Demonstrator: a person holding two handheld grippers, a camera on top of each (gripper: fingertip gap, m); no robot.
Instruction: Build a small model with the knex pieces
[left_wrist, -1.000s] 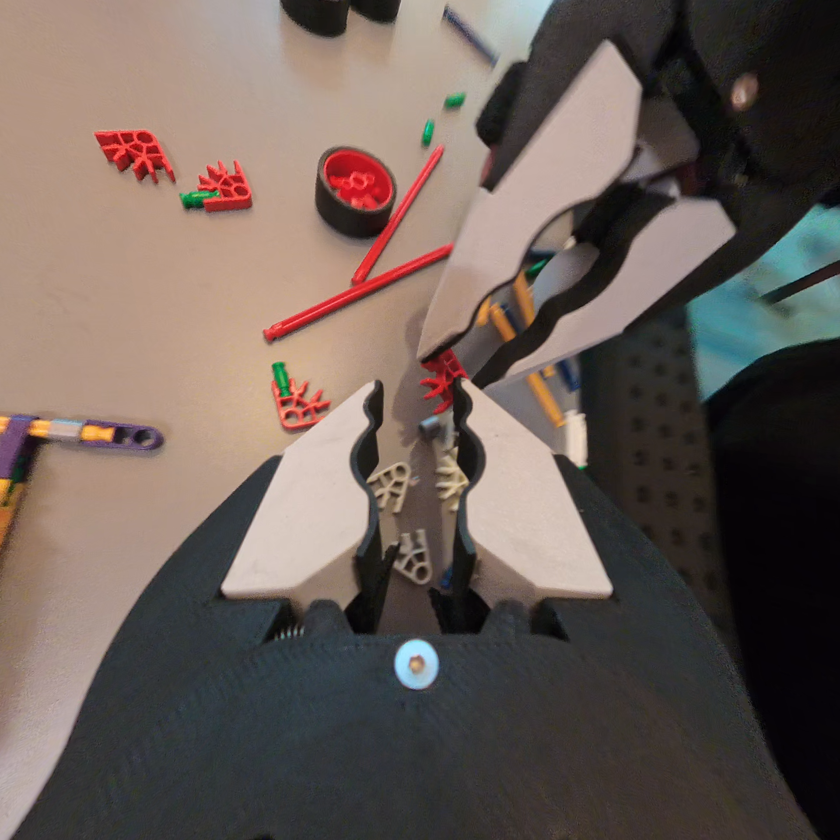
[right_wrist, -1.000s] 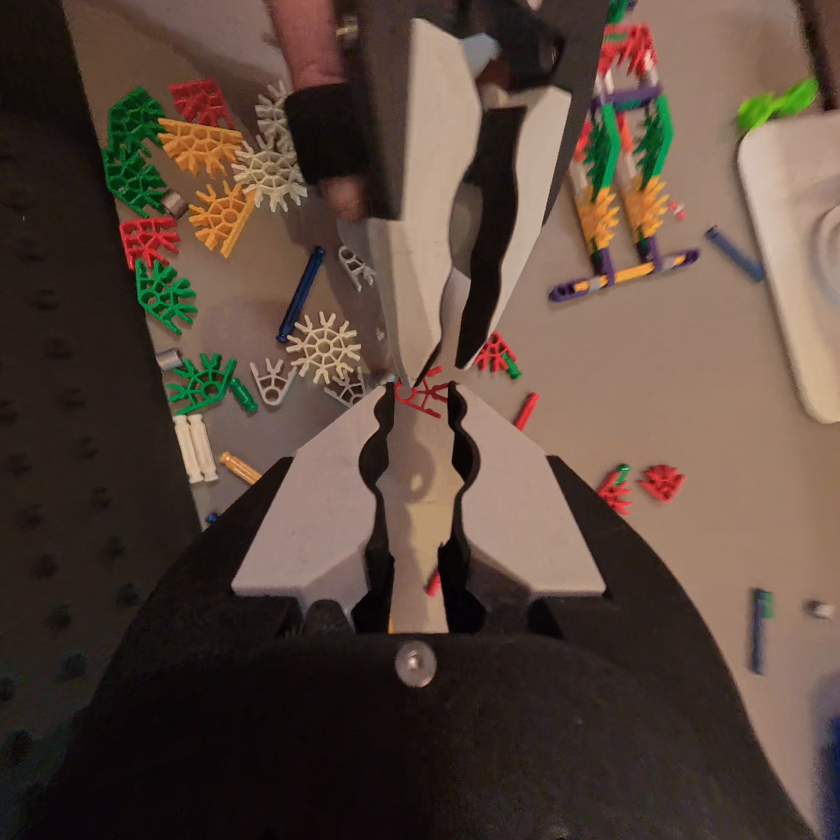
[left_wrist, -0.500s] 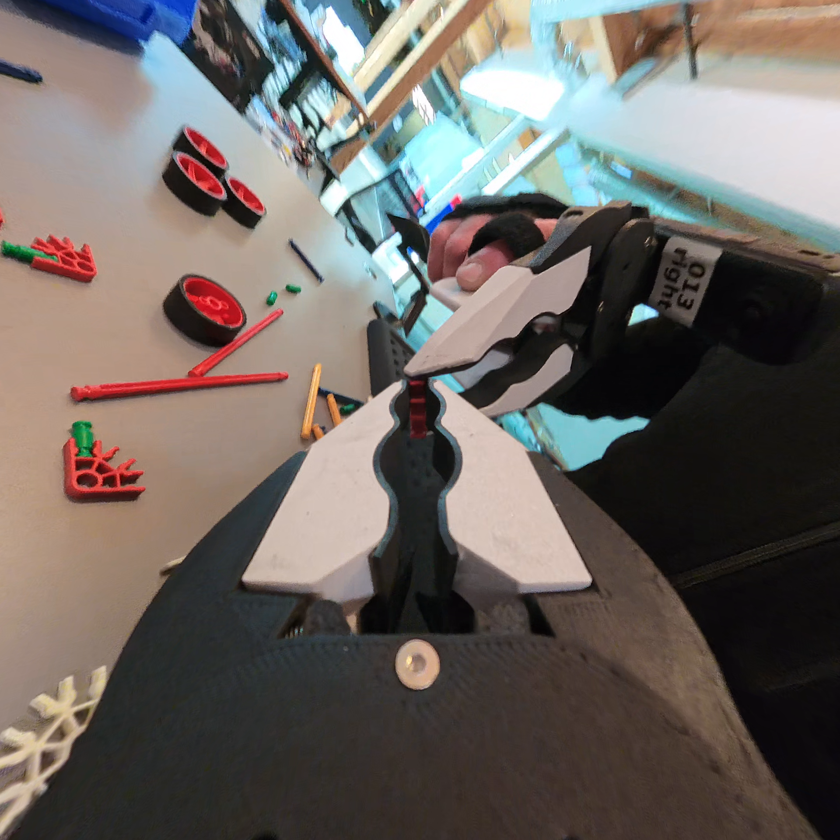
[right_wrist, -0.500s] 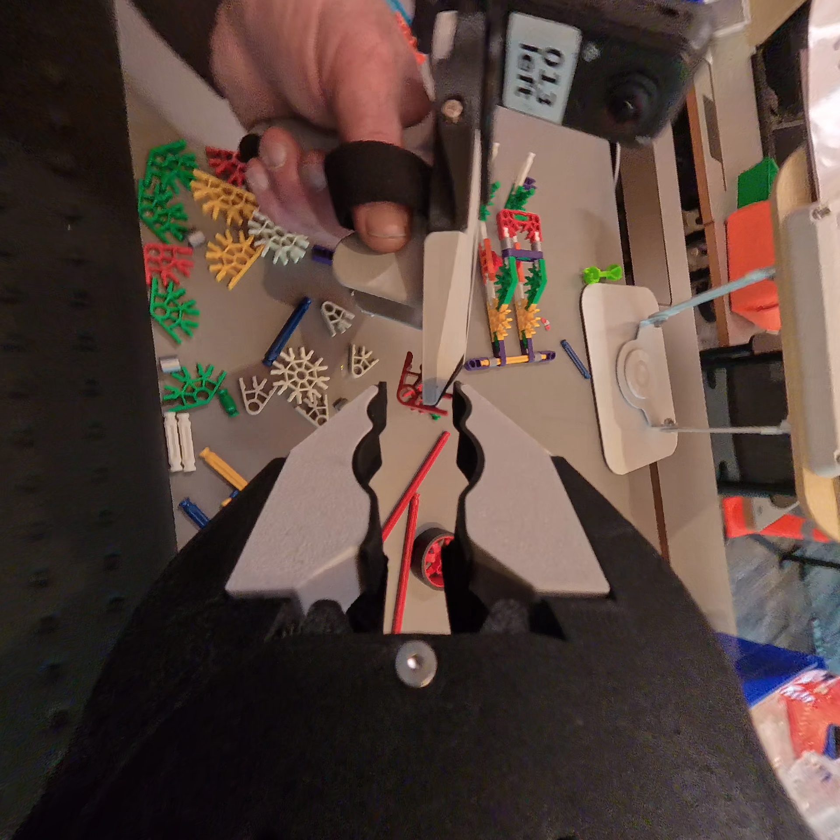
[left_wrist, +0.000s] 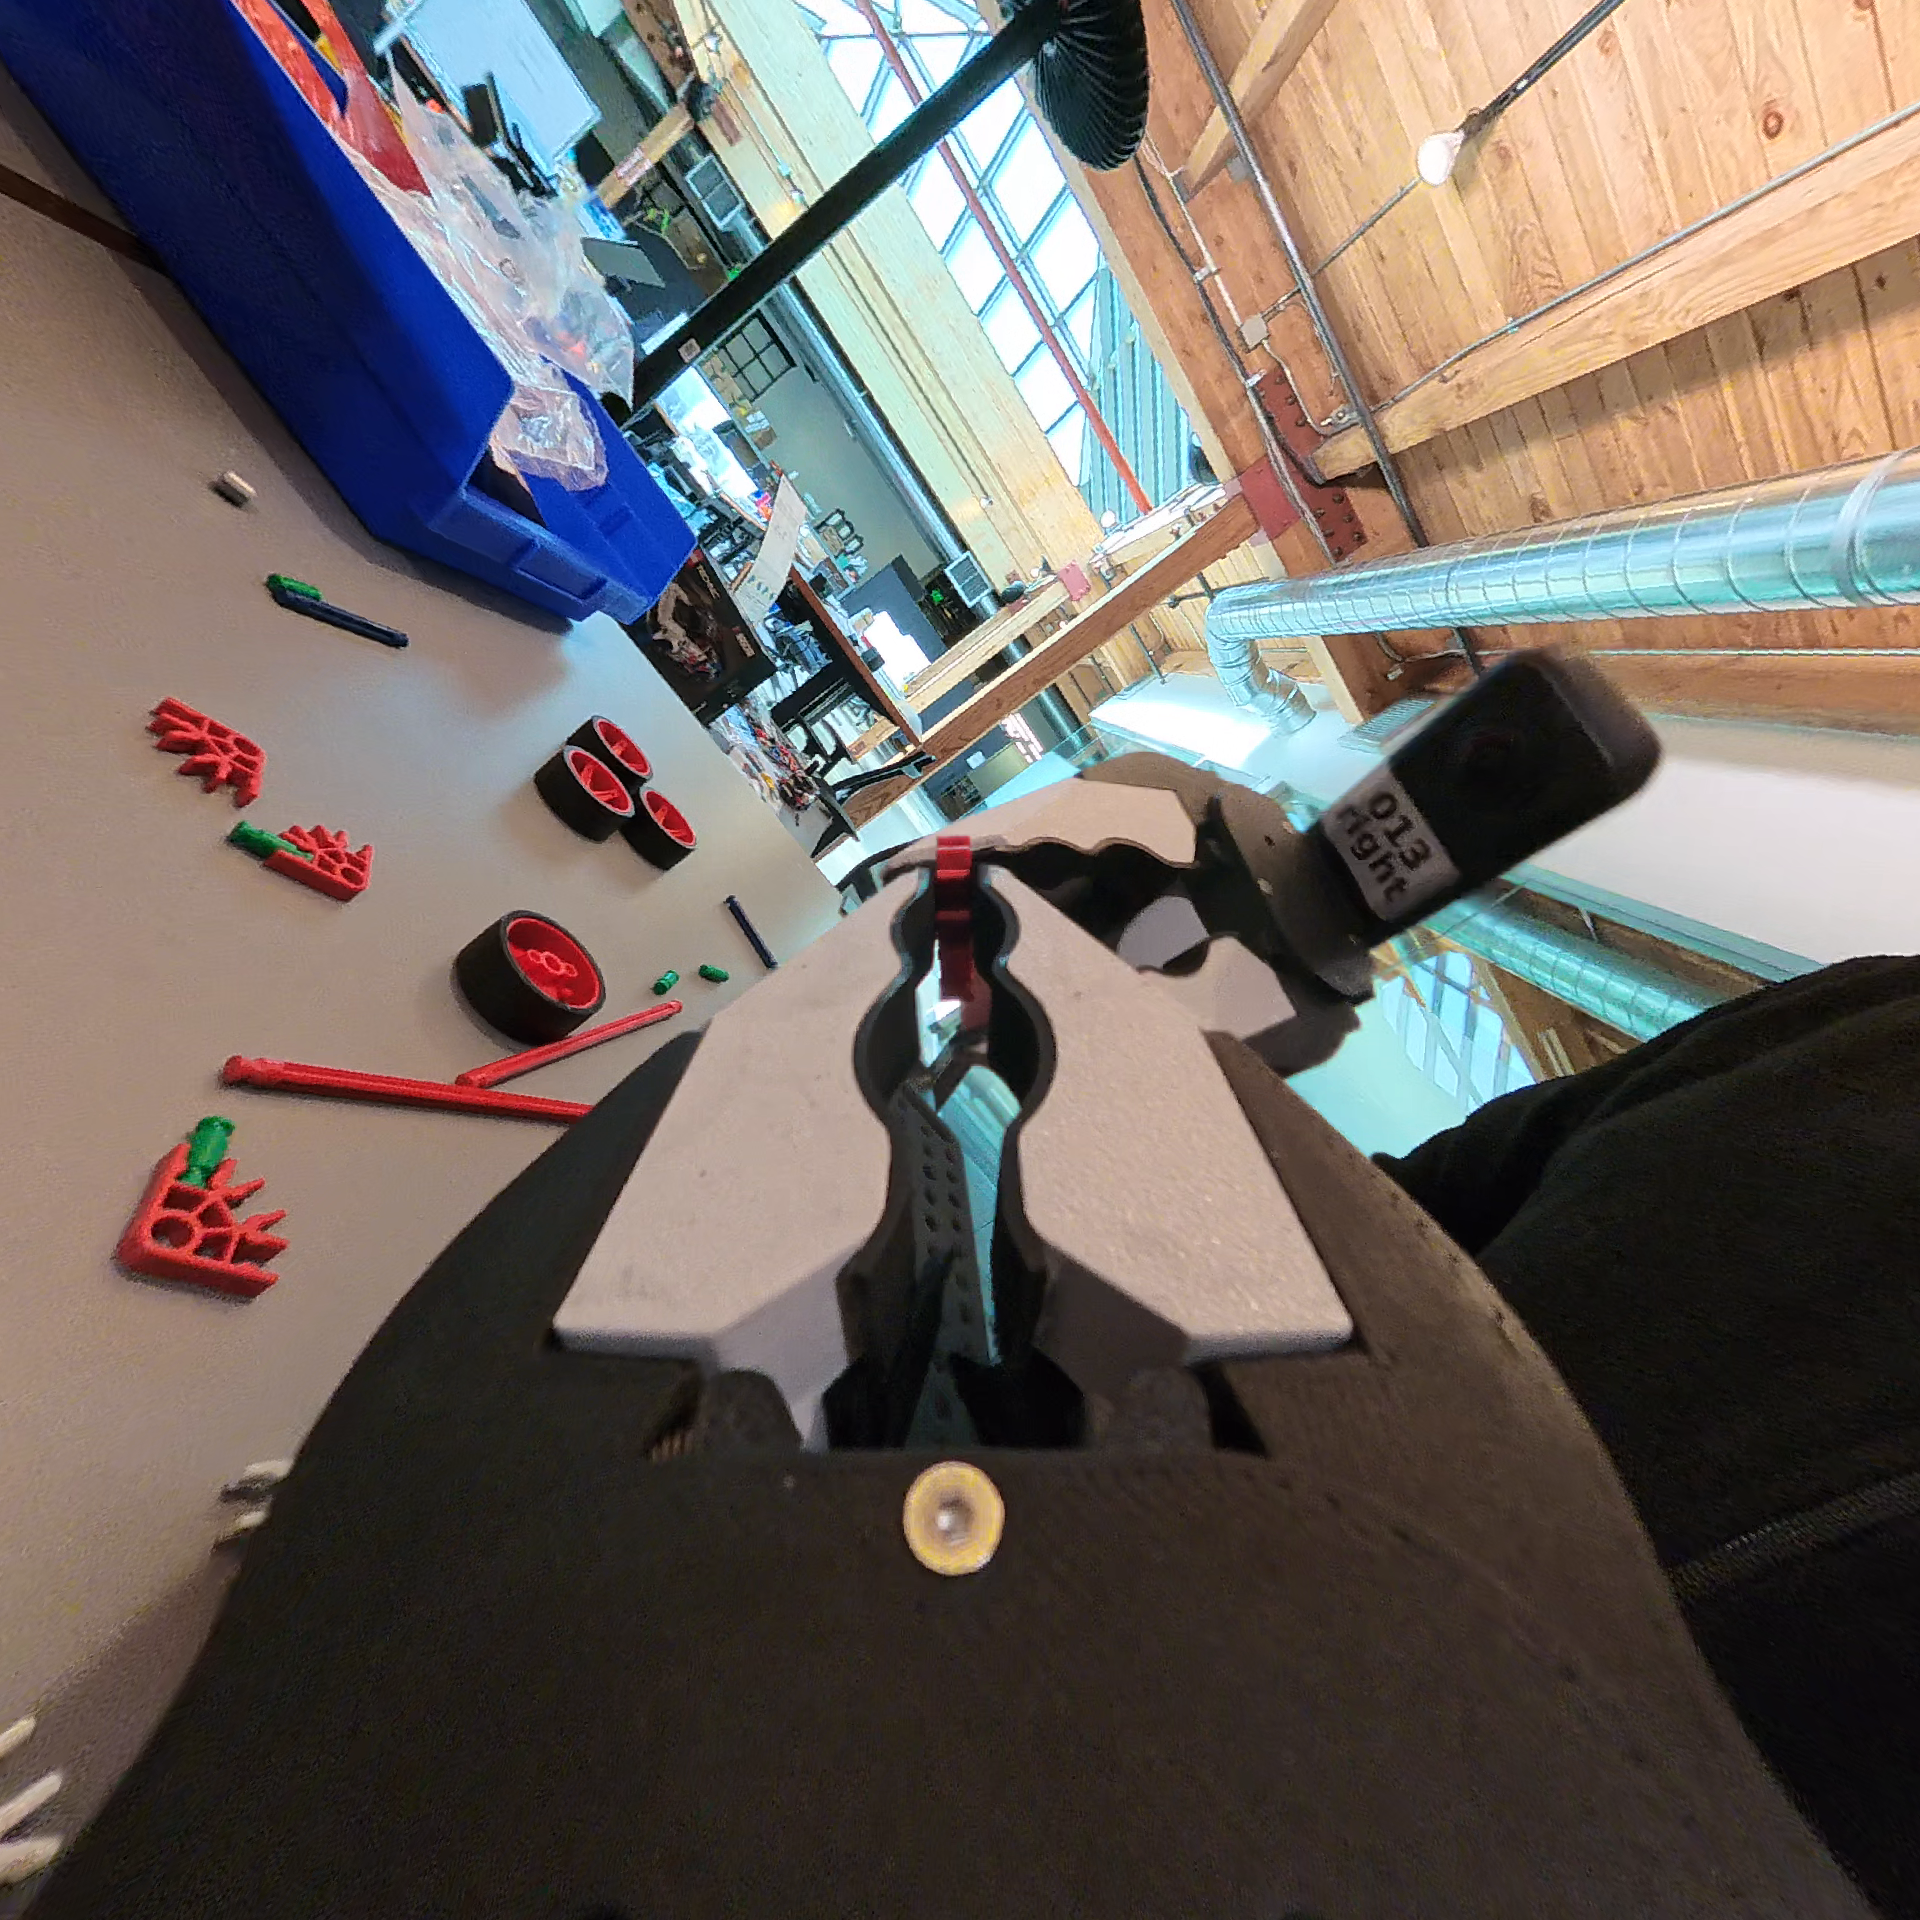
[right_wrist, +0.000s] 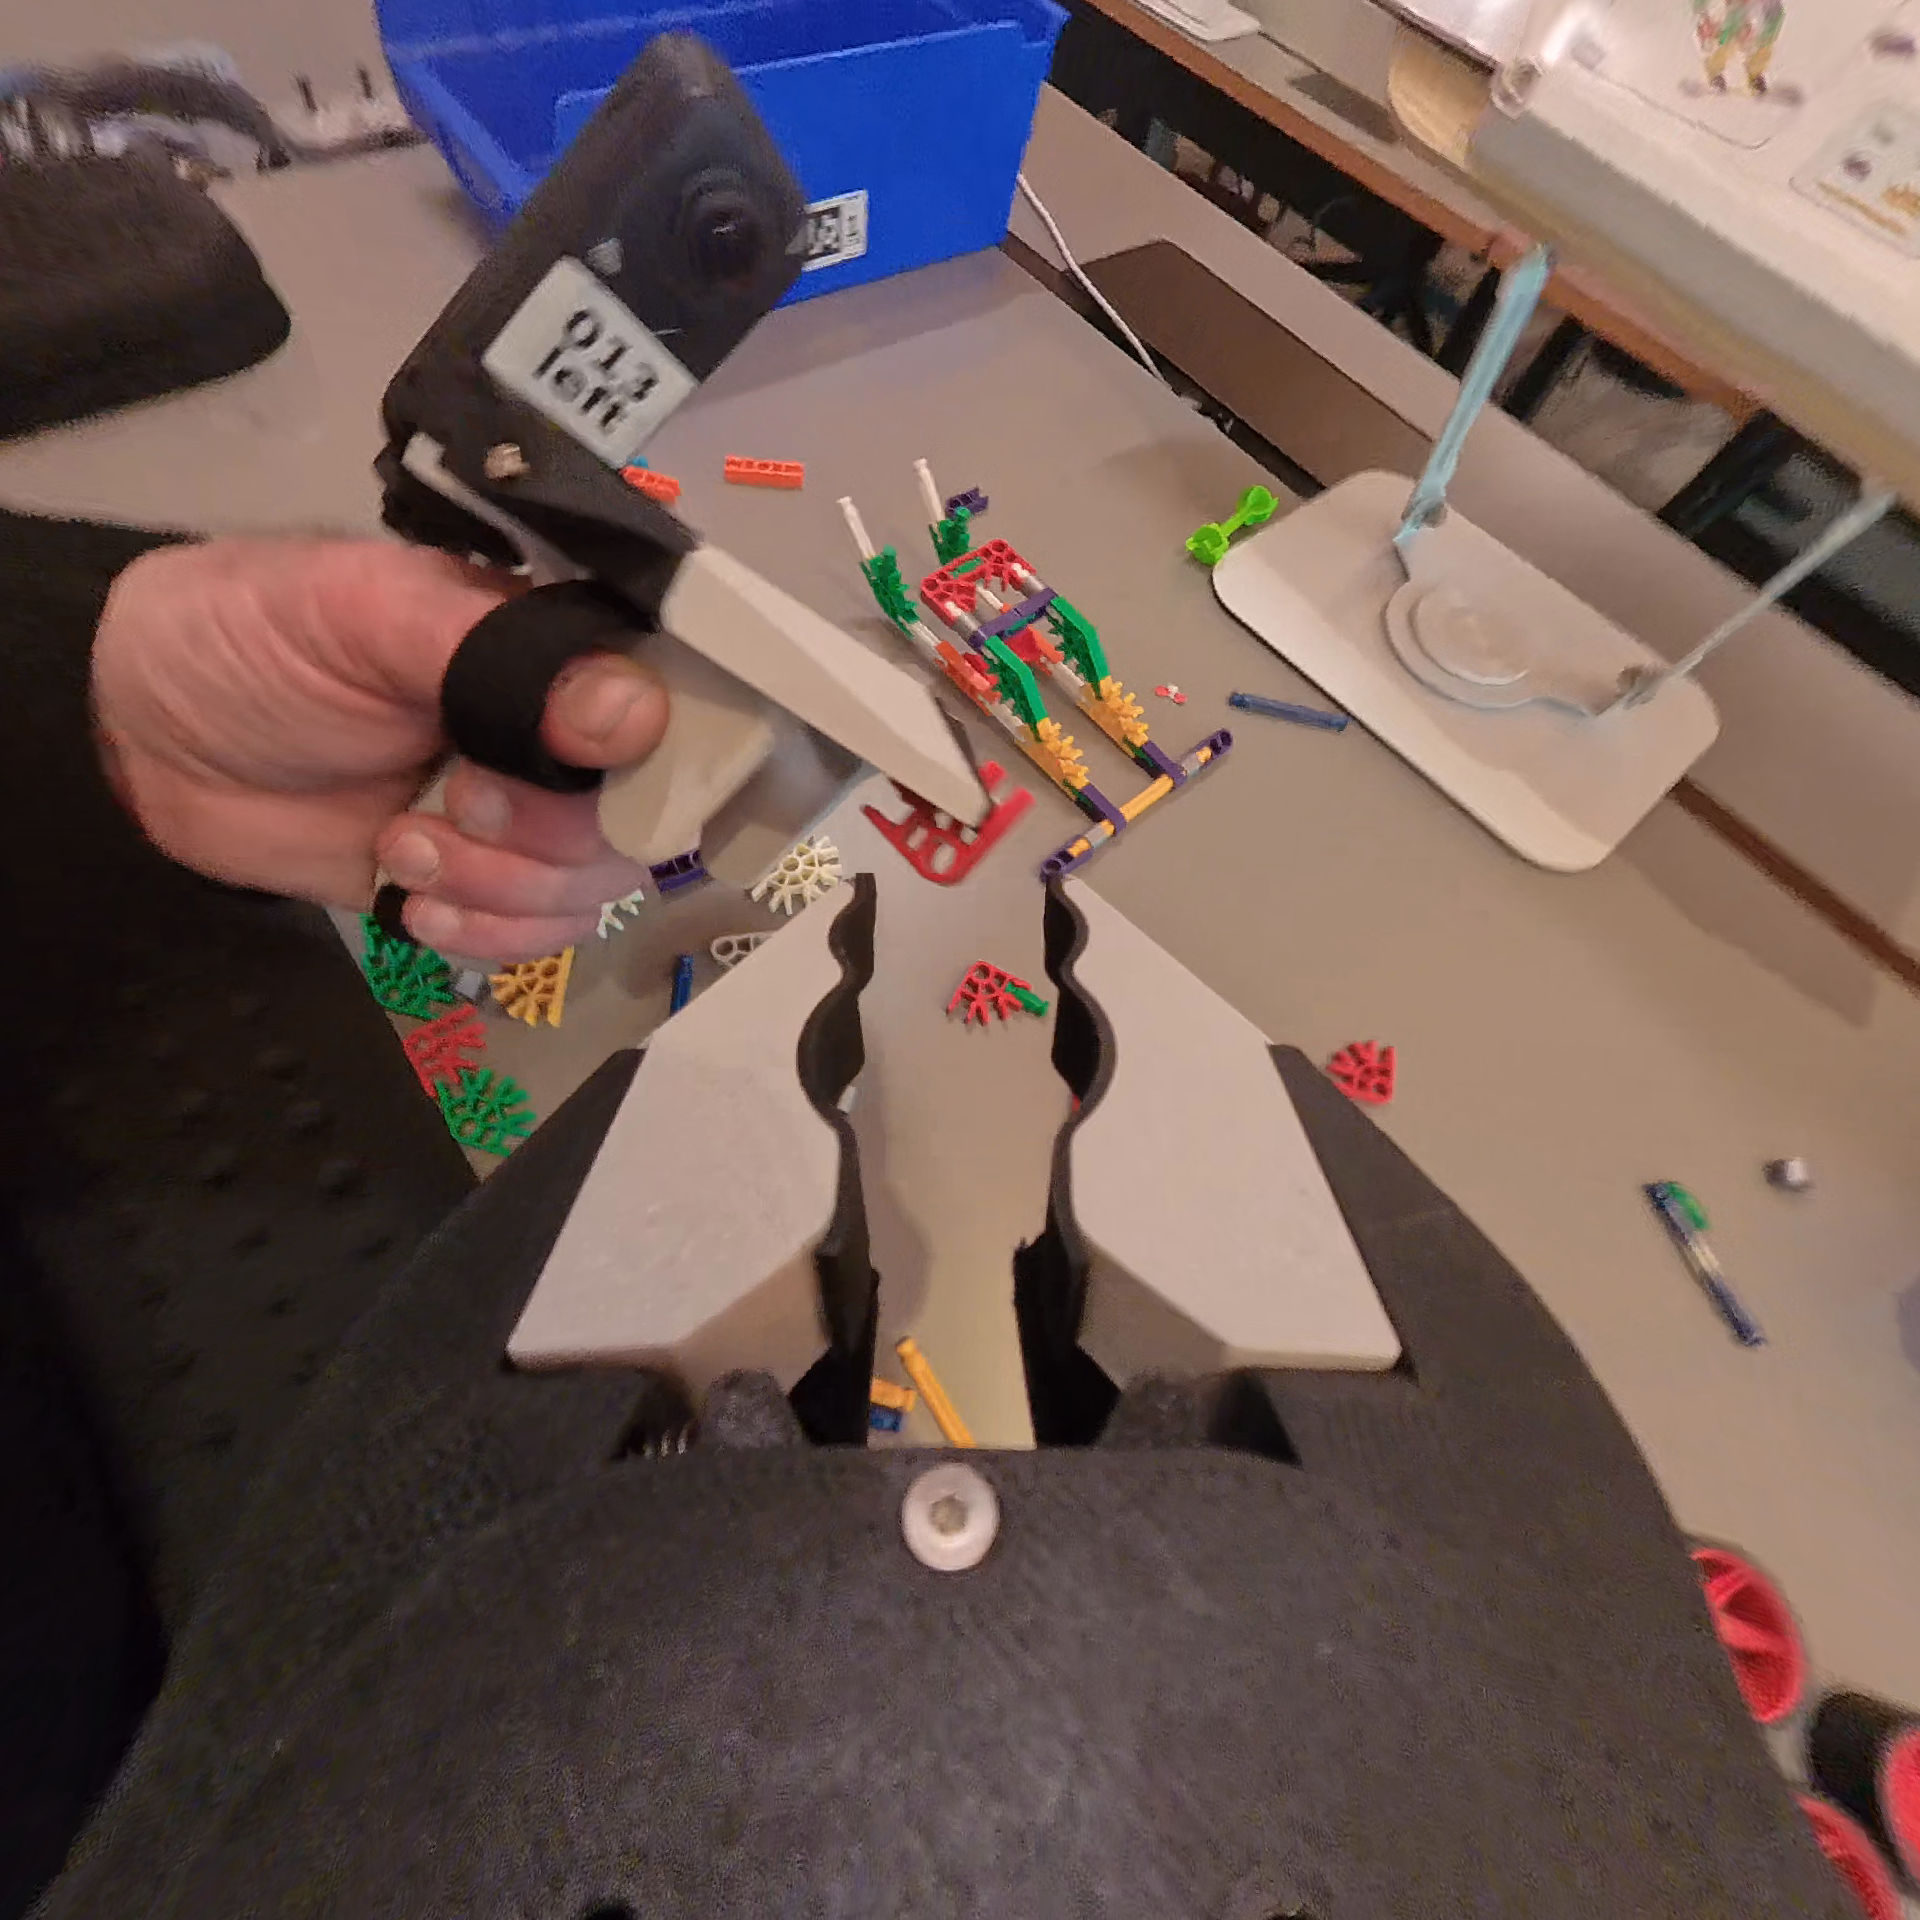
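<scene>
Smooth grey table (right_wrist: 1351, 987), with a big blue plastic bin (right_wrist: 914, 114) at the back. Left gripper (right_wrist: 971, 805), held up in a hand (right_wrist: 312, 717), pinches a flat red spiky piece (right_wrist: 940, 831) at its tip. Right gripper (right_wrist: 958, 899) has 2 fingers spread apart, holding nothing, just below the piece.

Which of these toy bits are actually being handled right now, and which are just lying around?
In hand:
left gripper, shut on the red connector
right gripper, open, beside it

Lying about:
coloured model
loose connectors
red rods
wheels
blue bin
</scene>
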